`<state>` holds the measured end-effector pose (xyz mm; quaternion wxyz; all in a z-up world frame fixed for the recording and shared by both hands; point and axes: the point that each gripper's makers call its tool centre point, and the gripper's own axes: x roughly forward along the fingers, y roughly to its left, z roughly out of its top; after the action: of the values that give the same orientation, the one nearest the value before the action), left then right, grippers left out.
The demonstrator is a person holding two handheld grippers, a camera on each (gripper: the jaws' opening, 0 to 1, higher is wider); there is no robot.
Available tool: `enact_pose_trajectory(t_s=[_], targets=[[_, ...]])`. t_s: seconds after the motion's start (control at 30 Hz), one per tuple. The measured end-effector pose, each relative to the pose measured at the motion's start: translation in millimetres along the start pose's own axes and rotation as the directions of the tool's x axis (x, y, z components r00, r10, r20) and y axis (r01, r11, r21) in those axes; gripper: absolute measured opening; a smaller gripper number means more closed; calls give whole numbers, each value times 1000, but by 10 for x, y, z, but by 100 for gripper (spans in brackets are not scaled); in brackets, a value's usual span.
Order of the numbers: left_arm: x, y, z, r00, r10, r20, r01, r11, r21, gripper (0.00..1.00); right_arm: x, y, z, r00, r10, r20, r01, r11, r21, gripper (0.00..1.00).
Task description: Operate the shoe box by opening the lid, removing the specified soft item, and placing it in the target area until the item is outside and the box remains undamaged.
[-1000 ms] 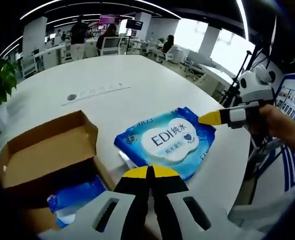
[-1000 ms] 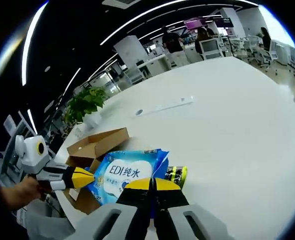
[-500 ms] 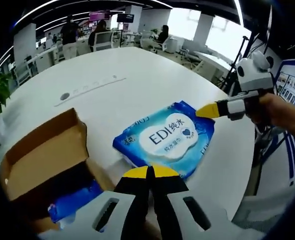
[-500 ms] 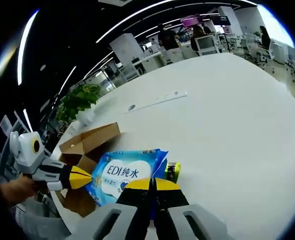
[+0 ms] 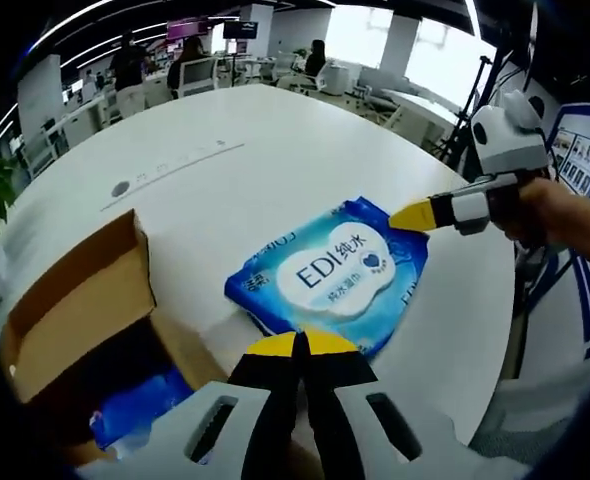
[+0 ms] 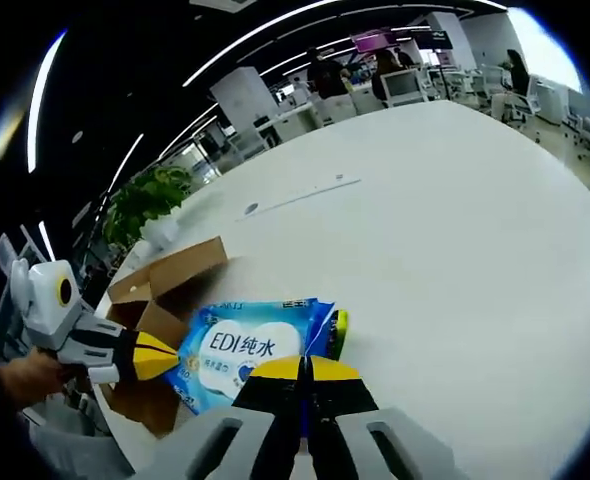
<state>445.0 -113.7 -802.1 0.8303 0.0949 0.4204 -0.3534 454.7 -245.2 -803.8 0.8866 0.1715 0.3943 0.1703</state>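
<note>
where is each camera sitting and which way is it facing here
Left gripper view: rides on the left tongs, whose jaws are together, and looks across the white table at the blue wipes pack. The open cardboard box is at its left; the right tongs and a hand enter from the right.
Right gripper view: rides on the right tongs, jaws together, facing the pack from the opposite end. The box lies beyond it; the left tongs enter from the left.
Shared: pack, box, table, both tongs.
</note>
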Motion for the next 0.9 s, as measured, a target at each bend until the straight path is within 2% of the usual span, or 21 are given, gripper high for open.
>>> enact_pose_trajectory(t_s=[0.1,0.2,0.4,0.7,0.8,0.9], targets=[[15,9,-14,1000,9,1,-9,1000,20,0,37,-36,-27,1000,-10,11,10,1000,8,0],[19,13,-13,1000,13,6,-14,999,36,0,52,-77,-30,999,-15,40,12,997,73,0],[37,1,-45,999,33,-1,-33,994,102,0,35,-125,-40,998,-45,51,42,997,65,0],[-3,12,-30,998,54,17,-56,994,98,5,16,-190,-9,995,-75,64,73,996,42,0],[-35,30,-48,999,44,20,-44,998,40,13,-28,-190,10,994,-82,73,79,996,43,0],[-90,11,-46,999,37,29,-38,999,39,13,-93,-189,30,992,-89,87,87,996,28,4]])
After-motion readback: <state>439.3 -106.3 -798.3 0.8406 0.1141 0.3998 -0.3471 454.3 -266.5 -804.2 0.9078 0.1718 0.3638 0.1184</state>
